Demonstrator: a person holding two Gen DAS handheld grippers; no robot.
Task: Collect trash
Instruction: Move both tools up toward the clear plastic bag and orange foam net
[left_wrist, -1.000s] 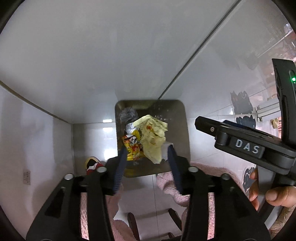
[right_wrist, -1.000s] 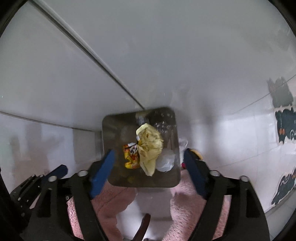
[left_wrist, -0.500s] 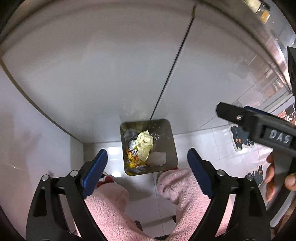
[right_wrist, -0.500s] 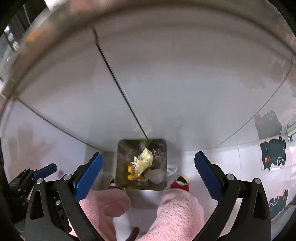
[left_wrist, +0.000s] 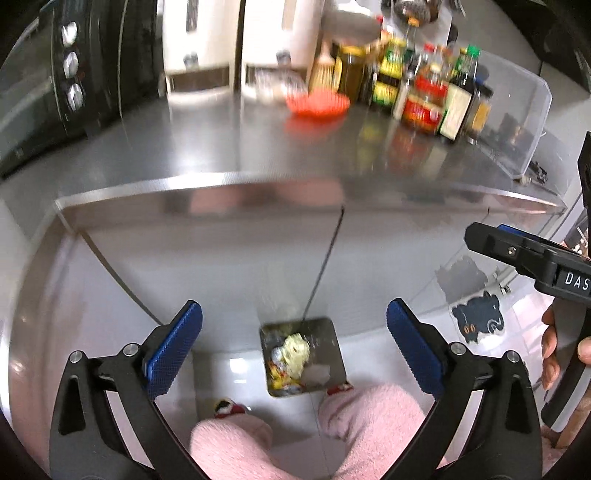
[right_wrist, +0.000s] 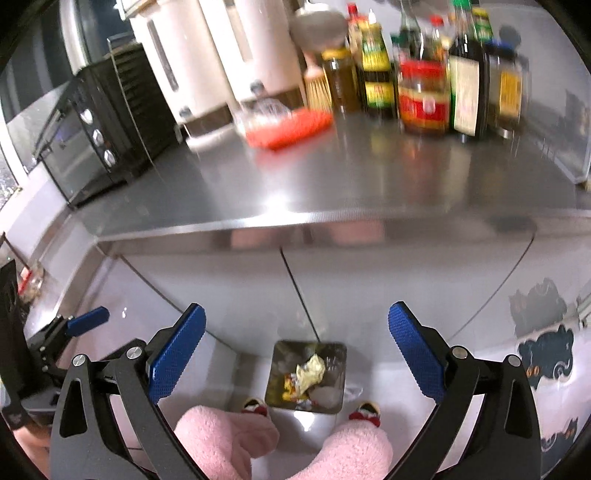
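Both tongs empty, trash sitting in the bin

Left tongs (left_wrist: 294, 338) and right tongs (right_wrist: 296, 339) had just been opening and stood wide apart with nothing between them. The crumpled wrappers (left_wrist: 291, 354) lay in the steel bin (left_wrist: 334, 347) on the floor, around 6 o'clock, just ahead of the pink slippers (right_wrist: 225, 435). Nothing loose showed on the counter (right_wrist: 332, 177); I'd scan it slowly past the bottles (right_wrist: 424, 85) at 1 o'clock, keeping the tongs clear of them.

One bin (left_wrist: 334, 334), two white kettles (right_wrist: 177, 55)
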